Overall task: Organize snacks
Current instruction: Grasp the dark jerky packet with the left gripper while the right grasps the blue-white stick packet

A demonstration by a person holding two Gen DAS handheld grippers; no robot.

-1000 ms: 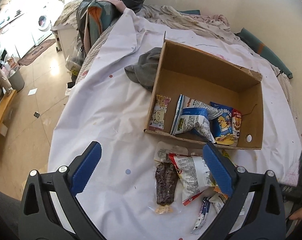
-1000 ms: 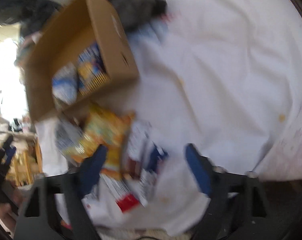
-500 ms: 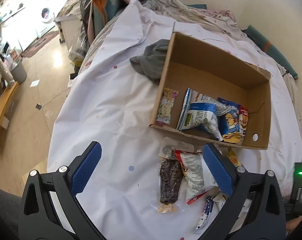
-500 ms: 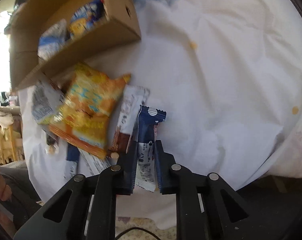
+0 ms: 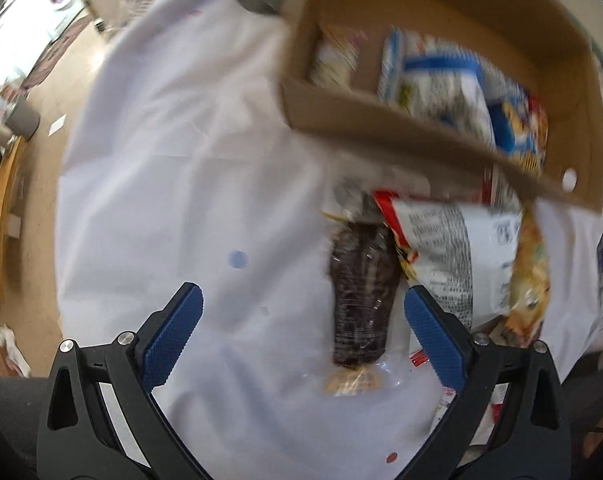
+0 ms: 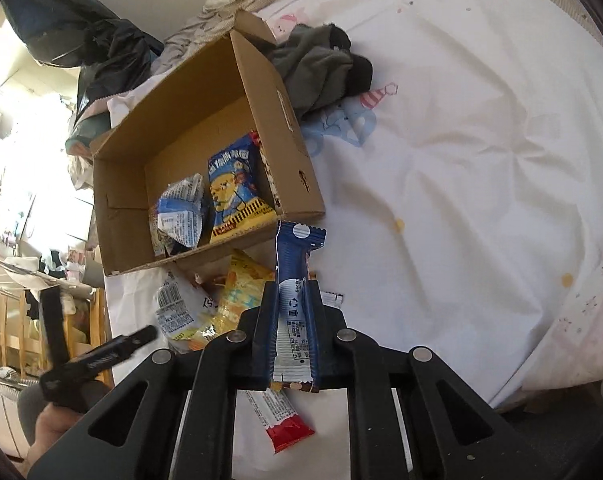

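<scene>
A cardboard box (image 6: 261, 84) lies open on the white sheet and holds several snack bags, among them a blue bear bag (image 6: 233, 188). The box also shows in the left wrist view (image 5: 381, 120). My right gripper (image 6: 292, 292) is shut on a dark blue snack bar (image 6: 295, 264) and holds it up in front of the box. My left gripper (image 5: 301, 312) is open low over a dark brown snack in a clear wrapper (image 5: 361, 292), which lies between its fingers toward the right one. A white and red bag (image 5: 449, 256) and a yellow bag (image 5: 533, 272) lie beside it.
A grey garment (image 6: 321, 68) lies behind the box. More loose snacks lie before the box, including a yellow bag (image 6: 241, 292), a white bag (image 6: 177, 312) and a red-tipped bar (image 6: 281, 420). The bed's edge drops to the floor (image 5: 33, 208) at left.
My right gripper has lifted the blue bar off the sheet toward the box. My left gripper has dropped down and forward over the brown snack.
</scene>
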